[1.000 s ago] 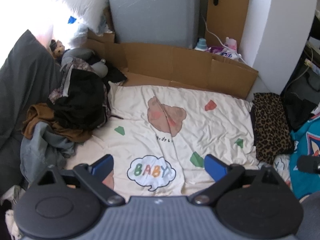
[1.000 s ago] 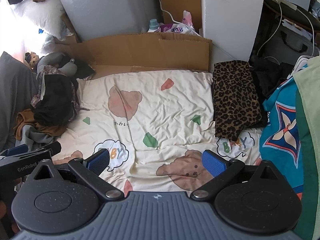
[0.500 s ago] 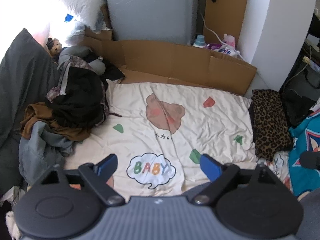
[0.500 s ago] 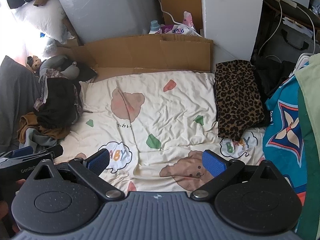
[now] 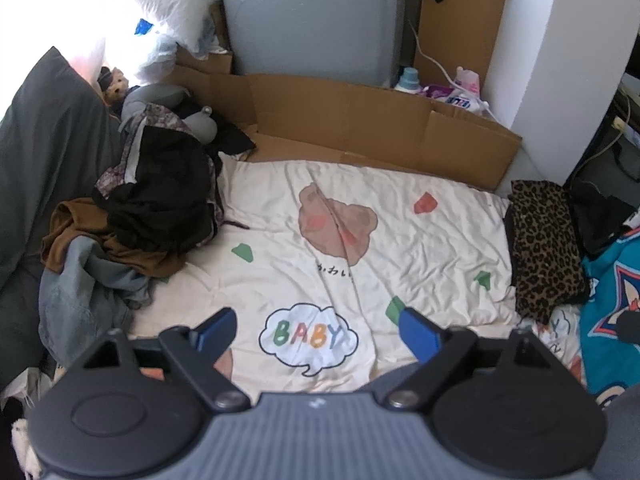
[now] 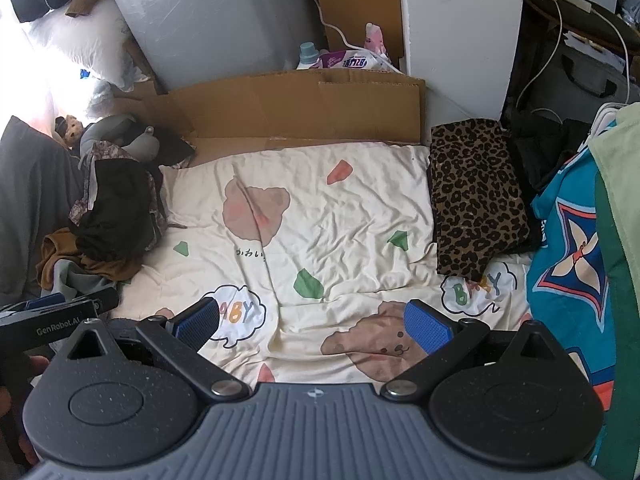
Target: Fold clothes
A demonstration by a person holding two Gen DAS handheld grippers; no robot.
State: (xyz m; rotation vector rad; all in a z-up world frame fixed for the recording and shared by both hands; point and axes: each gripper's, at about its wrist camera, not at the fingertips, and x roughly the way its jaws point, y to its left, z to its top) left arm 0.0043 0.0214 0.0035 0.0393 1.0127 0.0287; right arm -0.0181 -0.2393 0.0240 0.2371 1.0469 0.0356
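Your left hand-held gripper (image 5: 314, 330) and right hand-held gripper (image 6: 314, 320) hung apart, empty | clothes pile (image 5: 132, 216) lay at bed's left edge | leopard-print garment (image 6: 476, 196) lay right | cream printed sheet (image 6: 320, 216) lay between, cardboard (image 6: 288, 108) behind.

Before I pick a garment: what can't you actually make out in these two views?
- Clothes pile, left wrist view: how many garments, since the black top covers the brown and grey ones.
- Leopard-print cloth, right wrist view: what garment it is; it lies folded.
- Teal cloth: cut off by the right edge.
- Bottle labels: too small to read.
- Near edge of the blanket: hidden behind the left gripper and right gripper.
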